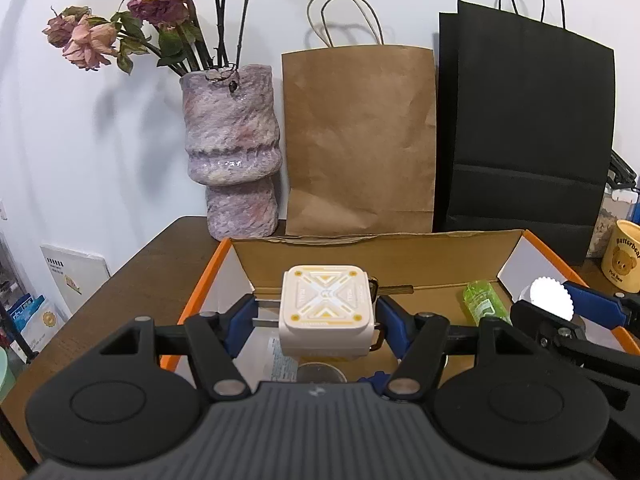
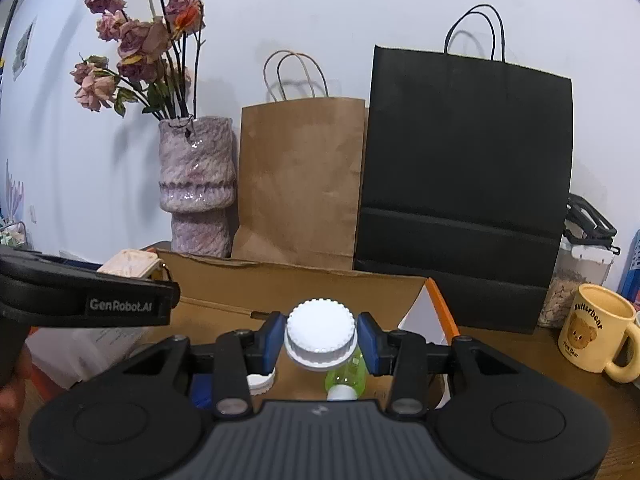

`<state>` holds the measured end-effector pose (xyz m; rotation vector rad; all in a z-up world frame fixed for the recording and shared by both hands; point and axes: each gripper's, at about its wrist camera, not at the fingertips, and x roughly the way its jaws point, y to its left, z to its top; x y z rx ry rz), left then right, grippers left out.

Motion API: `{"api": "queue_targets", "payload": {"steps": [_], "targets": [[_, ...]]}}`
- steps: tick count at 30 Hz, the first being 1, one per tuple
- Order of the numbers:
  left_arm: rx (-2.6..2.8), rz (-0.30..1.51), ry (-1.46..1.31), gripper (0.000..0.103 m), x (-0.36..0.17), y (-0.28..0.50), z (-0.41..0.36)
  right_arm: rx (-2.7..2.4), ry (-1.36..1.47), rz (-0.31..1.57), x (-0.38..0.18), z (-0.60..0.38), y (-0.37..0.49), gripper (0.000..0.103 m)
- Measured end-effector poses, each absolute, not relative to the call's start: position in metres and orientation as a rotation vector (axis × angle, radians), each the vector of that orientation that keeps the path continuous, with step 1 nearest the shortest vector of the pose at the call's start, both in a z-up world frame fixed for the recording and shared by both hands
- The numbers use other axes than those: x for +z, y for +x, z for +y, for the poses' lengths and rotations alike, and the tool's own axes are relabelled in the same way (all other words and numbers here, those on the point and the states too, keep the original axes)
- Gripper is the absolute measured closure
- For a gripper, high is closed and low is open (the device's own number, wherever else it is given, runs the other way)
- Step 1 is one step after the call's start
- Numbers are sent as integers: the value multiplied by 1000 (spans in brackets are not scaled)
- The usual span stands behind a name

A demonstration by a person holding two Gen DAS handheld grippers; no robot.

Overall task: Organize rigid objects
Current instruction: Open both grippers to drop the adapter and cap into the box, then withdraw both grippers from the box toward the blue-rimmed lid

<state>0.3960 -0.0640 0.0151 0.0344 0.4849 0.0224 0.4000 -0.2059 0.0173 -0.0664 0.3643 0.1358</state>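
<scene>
At frame centre the left gripper (image 1: 320, 314) is clamped on a cream square charger (image 1: 326, 308) above the cardboard box (image 1: 400, 256). The right gripper (image 2: 320, 340) grasps a white ridged cap (image 2: 320, 330).

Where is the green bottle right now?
The green bottle lies inside the cardboard box, right of the left gripper in its view, below the right gripper's white-capped jar.

The black body of the left gripper (image 2: 86, 298) carries the white words "GenRobot.AI" in the right wrist view. The yellow mug (image 2: 592, 334) with a bear picture shows "Butterbear" above the bear; the small line under the bear is too small to read with certainty.
</scene>
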Motion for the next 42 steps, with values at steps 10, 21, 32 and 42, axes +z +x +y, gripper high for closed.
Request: {"api": "queue_targets", "payload": {"steps": [10, 21, 32, 42], "targets": [[25, 504, 43, 33, 13, 400, -64, 133, -55, 399, 13, -209, 401, 63], [75, 465, 34, 0, 19, 396, -61, 80, -40, 369, 14, -216, 397, 0], [78, 473, 38, 0, 18, 396, -61, 78, -45, 374, 14, -214, 398, 0], [77, 472, 39, 0, 19, 395, -62, 82, -47, 375, 13, -214, 398, 0]]}}
